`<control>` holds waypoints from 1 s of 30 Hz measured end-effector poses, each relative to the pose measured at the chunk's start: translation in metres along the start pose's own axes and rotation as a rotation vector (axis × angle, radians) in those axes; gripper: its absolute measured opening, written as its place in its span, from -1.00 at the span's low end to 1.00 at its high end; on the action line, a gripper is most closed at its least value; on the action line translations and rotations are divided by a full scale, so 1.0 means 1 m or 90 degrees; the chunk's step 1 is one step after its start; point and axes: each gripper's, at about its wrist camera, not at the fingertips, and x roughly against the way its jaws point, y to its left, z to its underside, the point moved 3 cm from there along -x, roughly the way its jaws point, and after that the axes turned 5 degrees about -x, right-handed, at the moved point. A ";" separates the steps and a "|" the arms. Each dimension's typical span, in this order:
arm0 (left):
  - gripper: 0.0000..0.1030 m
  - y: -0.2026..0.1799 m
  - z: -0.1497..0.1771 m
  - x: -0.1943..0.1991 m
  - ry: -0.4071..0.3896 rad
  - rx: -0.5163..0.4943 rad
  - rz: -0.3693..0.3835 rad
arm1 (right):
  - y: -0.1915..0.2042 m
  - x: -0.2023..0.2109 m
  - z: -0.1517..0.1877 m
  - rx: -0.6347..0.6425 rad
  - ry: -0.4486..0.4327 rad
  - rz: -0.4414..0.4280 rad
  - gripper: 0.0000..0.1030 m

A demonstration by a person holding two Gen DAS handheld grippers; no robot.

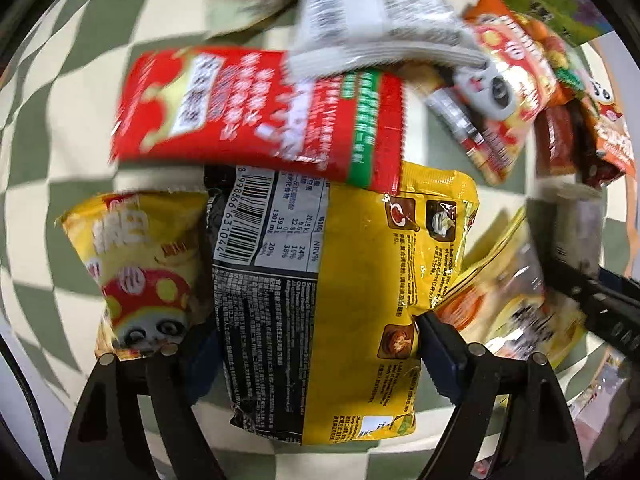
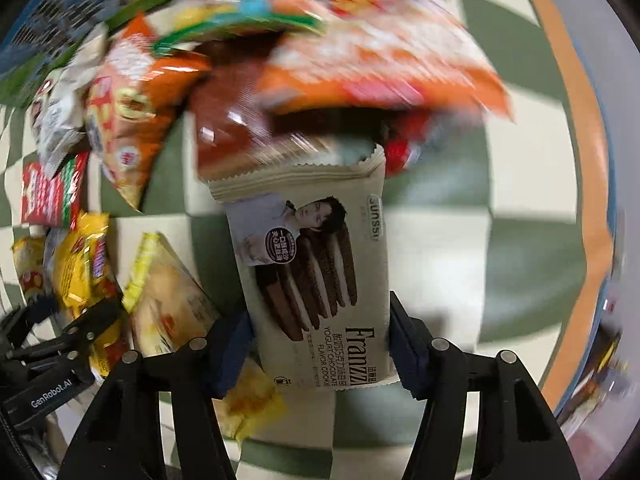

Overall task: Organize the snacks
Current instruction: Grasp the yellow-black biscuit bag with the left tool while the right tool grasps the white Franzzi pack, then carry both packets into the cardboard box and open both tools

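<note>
Below both grippers, a green-and-cream checkered table point(image 1: 60, 128) carries a loose pile of snack bags. My left gripper point(image 1: 312, 332) is clamped across a yellow-and-black noodle packet point(image 1: 320, 280), its long axis running straight ahead toward a red packet point(image 1: 256, 108); its barcode reads 8998866631044. My right gripper point(image 2: 320, 344) pinches a beige cookie pack point(image 2: 316, 264), likewise lengthwise, marked "Franzz", "SUNSSI" and "YOGURT CHOCOLATE FLAVOR COOKIE". "GenRobot.AI" shows on the left gripper's body.

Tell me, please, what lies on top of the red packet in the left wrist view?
A white packet overlaps the red packet's upper right corner. The red packet itself covers the top edge of the yellow noodle pack. What lies beneath the red packet is hidden.
</note>
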 end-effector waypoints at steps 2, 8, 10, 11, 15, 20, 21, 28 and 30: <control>0.67 0.004 0.006 -0.006 0.004 0.008 0.009 | -0.013 -0.005 0.006 -0.037 0.021 -0.017 0.25; 0.65 0.011 0.006 -0.023 0.012 0.011 0.008 | -0.026 -0.024 0.007 -0.072 0.020 -0.043 0.36; 0.65 0.008 0.010 -0.019 0.000 0.015 0.008 | -0.025 -0.025 0.007 -0.063 0.006 -0.022 0.24; 0.65 0.004 0.010 -0.015 -0.005 0.017 0.009 | -0.024 -0.027 0.007 -0.061 -0.007 -0.008 0.23; 0.65 -0.008 0.025 0.005 -0.031 0.027 0.008 | -0.031 -0.023 0.018 -0.074 -0.038 0.002 0.20; 0.65 -0.012 0.054 0.029 -0.057 0.018 0.026 | -0.040 0.000 0.031 -0.093 -0.073 -0.019 0.20; 0.65 -0.015 0.060 0.037 -0.069 0.014 0.033 | -0.041 0.007 0.035 -0.097 -0.080 -0.030 0.20; 0.65 -0.019 0.085 0.104 -0.145 -0.012 0.075 | -0.016 0.062 0.050 -0.095 -0.129 -0.110 0.20; 0.65 -0.017 0.082 0.125 -0.167 -0.015 0.078 | -0.003 0.093 0.044 -0.088 -0.140 -0.134 0.20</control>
